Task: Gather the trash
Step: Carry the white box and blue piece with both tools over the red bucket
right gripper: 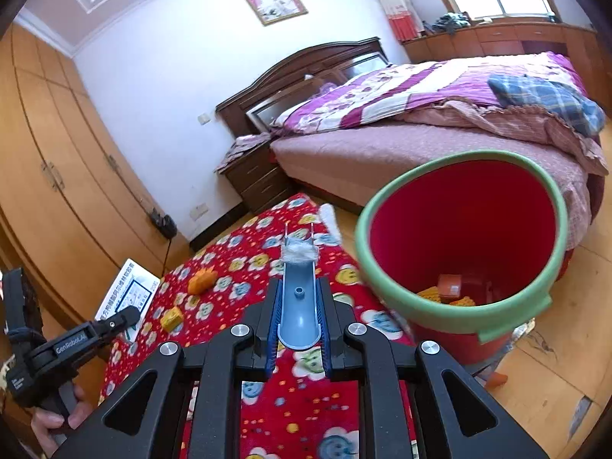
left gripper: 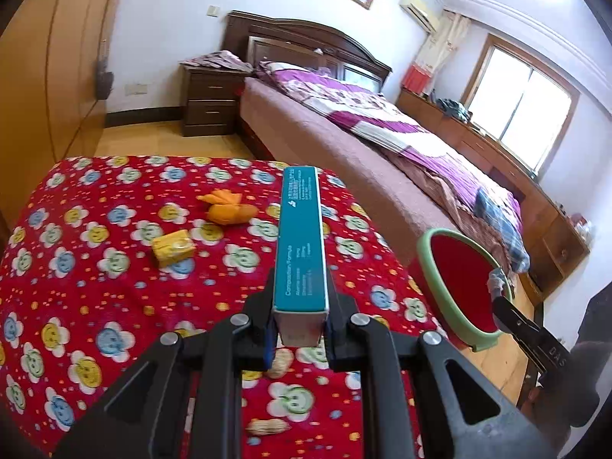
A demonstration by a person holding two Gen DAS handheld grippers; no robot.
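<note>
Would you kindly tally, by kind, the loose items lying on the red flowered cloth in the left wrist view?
Orange crumpled piece: 1
Yellow packet: 1
Peanuts in shell: 2
Total: 4

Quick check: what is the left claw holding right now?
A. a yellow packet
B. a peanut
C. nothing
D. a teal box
D: the left claw is shut on the long teal box, held above the red flowered cloth; the yellow packet lies on the cloth.
</note>
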